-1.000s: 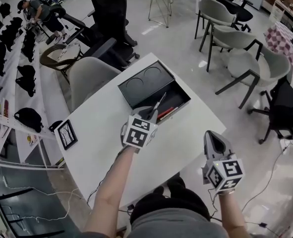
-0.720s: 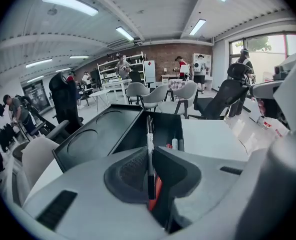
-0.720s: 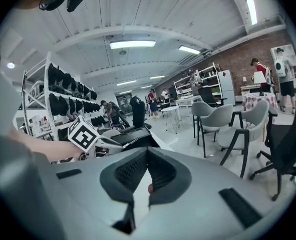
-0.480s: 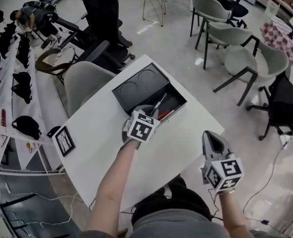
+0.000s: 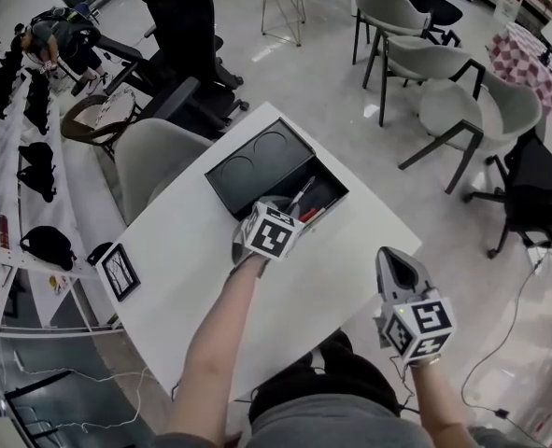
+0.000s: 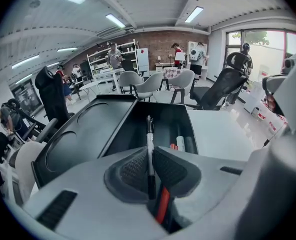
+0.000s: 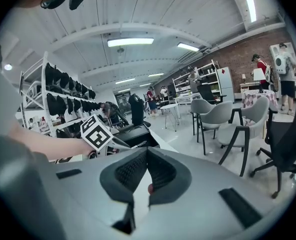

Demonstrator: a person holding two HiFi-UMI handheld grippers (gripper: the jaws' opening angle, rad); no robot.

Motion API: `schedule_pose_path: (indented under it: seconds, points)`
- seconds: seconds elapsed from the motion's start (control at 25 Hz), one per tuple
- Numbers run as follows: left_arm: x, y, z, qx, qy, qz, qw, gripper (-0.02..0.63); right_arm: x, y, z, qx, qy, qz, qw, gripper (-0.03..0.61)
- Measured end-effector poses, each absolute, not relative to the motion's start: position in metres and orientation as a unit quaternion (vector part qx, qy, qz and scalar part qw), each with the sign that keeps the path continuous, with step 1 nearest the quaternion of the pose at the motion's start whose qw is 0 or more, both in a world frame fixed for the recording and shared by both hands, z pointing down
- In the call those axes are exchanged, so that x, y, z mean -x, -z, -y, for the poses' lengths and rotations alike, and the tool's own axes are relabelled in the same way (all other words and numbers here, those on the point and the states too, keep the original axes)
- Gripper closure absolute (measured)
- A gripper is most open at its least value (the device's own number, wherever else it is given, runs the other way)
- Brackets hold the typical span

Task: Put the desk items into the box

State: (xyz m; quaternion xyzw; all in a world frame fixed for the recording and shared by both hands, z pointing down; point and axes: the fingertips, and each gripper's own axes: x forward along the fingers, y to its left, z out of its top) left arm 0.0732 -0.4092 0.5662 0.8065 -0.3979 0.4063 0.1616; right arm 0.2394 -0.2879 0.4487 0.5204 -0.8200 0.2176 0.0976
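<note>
A black box (image 5: 257, 154) lies open on the white table (image 5: 350, 250), its lid with two round recesses folded back to the left. My left gripper (image 5: 290, 215) is shut on a thin black pen (image 5: 302, 194), which points out over the box's open compartment (image 6: 163, 121). The pen (image 6: 149, 139) runs straight forward between the pads in the left gripper view. A red pen (image 6: 173, 146) and a white one (image 6: 181, 143) lie inside the compartment. My right gripper (image 5: 388, 258) hovers off the table's near right edge, shut with nothing between its pads (image 7: 130, 171).
A small framed picture (image 5: 120, 271) stands near the table's left edge. A grey chair (image 5: 159, 152) is tucked in behind the table, with a black office chair (image 5: 182, 35) beyond it. More grey chairs (image 5: 462, 101) stand on the floor to the right.
The left gripper keeps the pen over the box's compartment, almost unmoved. The right gripper stays where it was. The head view has drifted slightly.
</note>
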Motion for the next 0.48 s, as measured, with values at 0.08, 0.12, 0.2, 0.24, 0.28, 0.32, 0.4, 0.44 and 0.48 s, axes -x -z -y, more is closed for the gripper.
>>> schedule_pose_path:
  seconds: [0.08, 0.12, 0.2, 0.24, 0.28, 0.32, 0.4, 0.44, 0.48]
  points:
    - [-0.073, -0.57, 0.41, -0.804, -0.412, 0.395, 0.165, 0.569, -0.239, -0.45, 0.287, -0.521, -0.218, 0.819, 0.1, 0.575]
    - [-0.072, -0.573, 0.411, -0.802, -0.417, 0.393, 0.165, 0.569, -0.239, -0.45, 0.287, -0.521, -0.219, 0.819, 0.1, 0.575]
    - [-0.072, -0.578, 0.41, -0.797, -0.429, 0.389, 0.17, 0.569, -0.239, -0.451, 0.286, -0.52, -0.22, 0.819, 0.101, 0.575]
    - [-0.073, -0.58, 0.41, -0.795, -0.434, 0.386, 0.172, 0.569, -0.239, -0.451, 0.285, -0.52, -0.22, 0.819, 0.102, 0.575]
    - [-0.073, -0.581, 0.41, -0.794, -0.439, 0.383, 0.175, 0.569, -0.239, -0.451, 0.285, -0.52, -0.22, 0.819, 0.102, 0.575]
    - [-0.074, -0.582, 0.41, -0.792, -0.443, 0.38, 0.178, 0.569, -0.239, -0.451, 0.284, -0.52, -0.22, 0.819, 0.103, 0.575]
    - [-0.073, -0.585, 0.409, -0.788, -0.452, 0.375, 0.183, 0.569, -0.239, -0.45, 0.283, -0.52, -0.22, 0.819, 0.103, 0.575]
    - [-0.073, -0.586, 0.409, -0.787, -0.456, 0.373, 0.185, 0.569, -0.24, -0.451, 0.283, -0.521, -0.221, 0.818, 0.103, 0.575]
    - [-0.073, -0.588, 0.408, -0.785, -0.459, 0.371, 0.186, 0.569, -0.24, -0.451, 0.282, -0.521, -0.222, 0.818, 0.104, 0.575]
